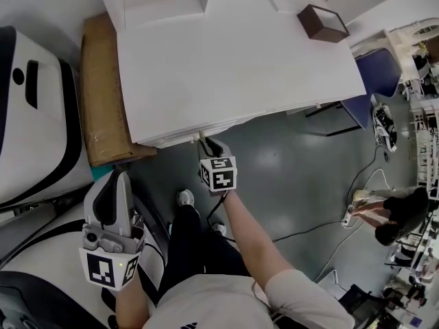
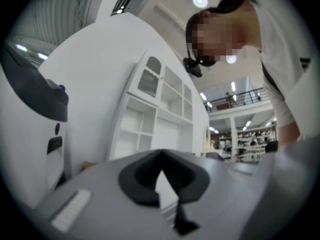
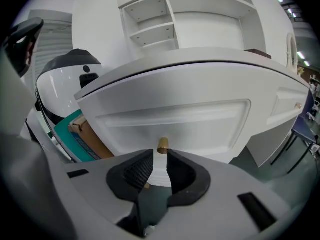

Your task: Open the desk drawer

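Observation:
The white desk (image 1: 233, 67) fills the upper middle of the head view. Its drawer front (image 3: 200, 119) is a recessed white panel under the desk top, with a small brass knob (image 3: 162, 145). My right gripper (image 3: 160, 156) points at that knob, its jaws standing slightly apart; the knob sits right at the fingertips and I see no pad pressing on it. From the head camera, the right gripper (image 1: 204, 140) is at the desk's front edge. My left gripper (image 1: 115, 178) hangs low at the left, away from the desk. Its jaws (image 2: 161, 154) meet at the tips and hold nothing.
A brown cardboard box (image 1: 103, 94) lies against the desk's left side, and a white and black machine (image 1: 34, 108) stands beyond it. A small brown box (image 1: 322, 22) sits on the desk top. A blue chair (image 1: 381, 70), floor cables (image 1: 357, 184) and another person (image 1: 391, 214) are at the right.

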